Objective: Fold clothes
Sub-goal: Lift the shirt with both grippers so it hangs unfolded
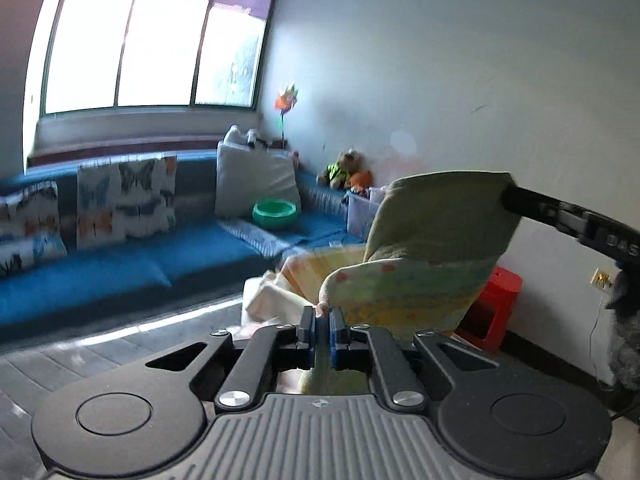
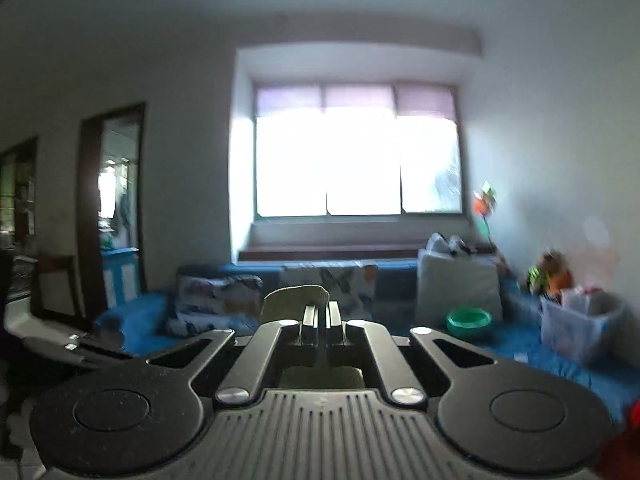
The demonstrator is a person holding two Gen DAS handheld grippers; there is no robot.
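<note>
- Blue sofa [image 1: 120, 272] fills lower left; window [image 1: 156, 40] above.
- Left gripper [image 1: 323, 316] is clamped on the garment [image 1: 436, 240], held aloft at right centre.
- Right gripper [image 2: 321, 312] pinches its other edge.
- Likely step: spreading; next, lay flat.

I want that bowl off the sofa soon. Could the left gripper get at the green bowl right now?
Probably not yet. The left gripper is shut on the garment, which the right gripper holds too. The green bowl sits uncovered on the sofa, well beyond it.
</note>
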